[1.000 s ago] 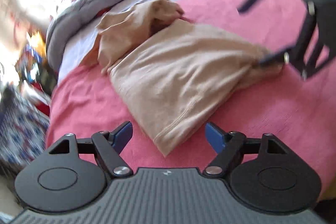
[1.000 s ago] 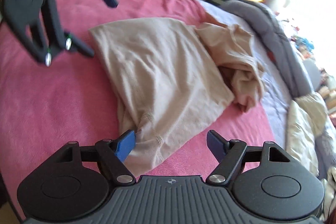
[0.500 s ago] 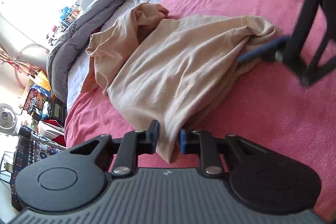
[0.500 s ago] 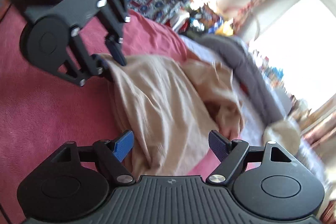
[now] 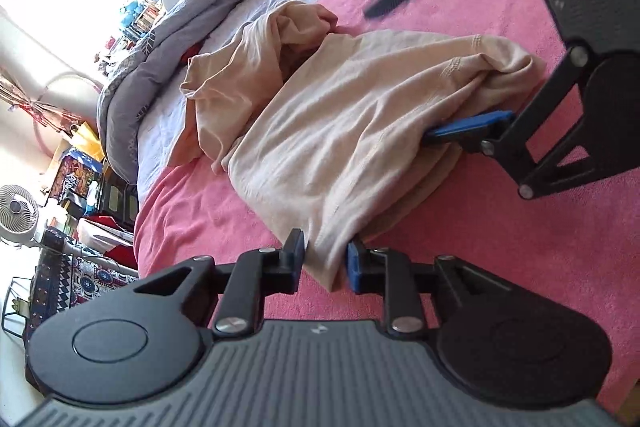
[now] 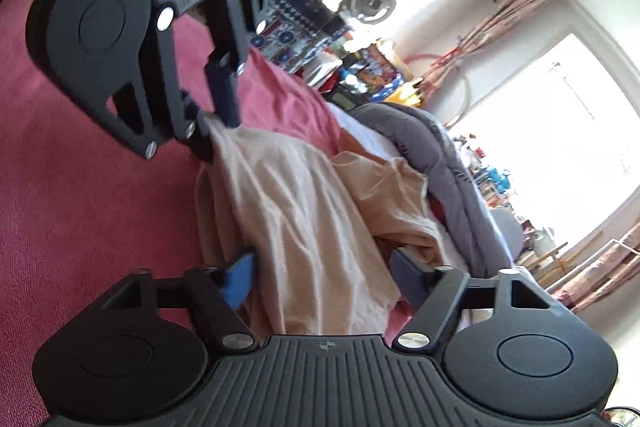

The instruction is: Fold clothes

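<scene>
A pink bedspread (image 5: 460, 247) covers the bed, with a grey duvet (image 5: 132, 75) bunched at ten o'clock. A crumpled beige garment (image 5: 360, 115) lies at centre. The left gripper (image 5: 324, 261) pinches the garment's corner at six o'clock, jaws easing open. The right gripper (image 6: 320, 277), at two o'clock in the left view, straddles the opposite edge, jaws closing, one pad not yet touching.

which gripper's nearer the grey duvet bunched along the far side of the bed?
Neither clearly. Left gripper and right gripper each straddle a near corner of the beige garment; the grey duvet lies beyond it.
</scene>
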Demonstrator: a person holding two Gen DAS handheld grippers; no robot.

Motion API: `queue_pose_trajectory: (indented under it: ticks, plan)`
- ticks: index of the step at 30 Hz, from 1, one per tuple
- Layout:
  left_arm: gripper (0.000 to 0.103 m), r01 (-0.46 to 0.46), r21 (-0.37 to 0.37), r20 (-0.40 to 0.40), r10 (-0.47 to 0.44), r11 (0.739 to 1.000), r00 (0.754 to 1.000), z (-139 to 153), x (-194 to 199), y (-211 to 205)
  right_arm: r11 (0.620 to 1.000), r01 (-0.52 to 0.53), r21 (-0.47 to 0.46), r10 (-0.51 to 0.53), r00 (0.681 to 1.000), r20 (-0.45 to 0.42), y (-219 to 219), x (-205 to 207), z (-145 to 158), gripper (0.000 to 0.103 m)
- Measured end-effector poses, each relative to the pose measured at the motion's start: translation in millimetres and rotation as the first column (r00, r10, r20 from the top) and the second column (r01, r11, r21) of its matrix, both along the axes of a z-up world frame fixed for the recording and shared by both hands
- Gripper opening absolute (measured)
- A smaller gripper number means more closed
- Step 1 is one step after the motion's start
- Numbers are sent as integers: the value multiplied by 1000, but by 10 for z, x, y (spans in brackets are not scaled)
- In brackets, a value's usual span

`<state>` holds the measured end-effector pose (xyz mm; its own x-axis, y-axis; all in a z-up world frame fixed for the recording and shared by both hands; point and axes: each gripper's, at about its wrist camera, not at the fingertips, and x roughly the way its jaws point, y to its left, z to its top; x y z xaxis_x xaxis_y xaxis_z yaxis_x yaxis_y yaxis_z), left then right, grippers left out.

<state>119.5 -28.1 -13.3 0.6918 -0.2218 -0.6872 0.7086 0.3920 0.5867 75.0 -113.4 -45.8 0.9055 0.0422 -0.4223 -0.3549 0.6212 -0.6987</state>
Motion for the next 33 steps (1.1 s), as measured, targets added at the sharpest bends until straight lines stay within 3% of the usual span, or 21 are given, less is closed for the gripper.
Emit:
queue_pose_trajectory:
  ticks: [1, 2, 3, 5, 11, 13, 17, 21, 26, 30, 33]
  plan:
    - [34, 9, -1, 8, -9, 1000, 1000, 30, -16, -2, 1000, -4, 6, 4, 1000, -23, -1, 28, 9, 21]
    - [35, 20, -3, 16, -20, 1000, 1000, 64, -33, -7, 1000, -7, 13, 8, 999, -43, -2, 50, 24, 11]
    - [38, 33, -9, 24, -33, 999, 999, 95, -51, -16, 1000, -13, 18, 14, 999, -50, -5, 58, 43, 8]
    - [47, 66, -18, 47, -65, 998, 997, 133, -88, -45, 999, -29, 25, 30, 999, -43, -12, 57, 90, 8]
    - [60, 144, 55, 147, -150, 988, 978, 27, -120, -207, 997, -70, 22, 70, 997, -25, -29, 54, 183, 8]
    - [61, 176, 61, 135, -183, 982, 974, 32, -132, -239, 997, -78, 20, 79, 997, -25, -28, 31, 190, 8]
    - [72, 232, -8, 70, -231, 973, 971, 181, -165, -191, 996, -82, 26, 83, 996, -21, -30, -4, 200, 8]
    - [72, 175, -50, 57, -173, 983, 983, 221, -77, -182, 996, -89, 29, 90, 996, -24, -21, -112, 181, 8]
    - [40, 176, 45, 78, -179, 983, 981, -1, 17, -289, 995, -100, 22, 100, 995, -26, -4, -172, 158, 8]
    - [42, 210, 105, 105, -221, 972, 970, -138, -7, -324, 994, -104, 17, 104, 994, -33, 14, -201, 116, 8]
    - [49, 217, 144, 140, -237, 966, 961, -270, -40, -352, 994, -110, 2, 110, 993, -28, 49, -230, 54, 8]
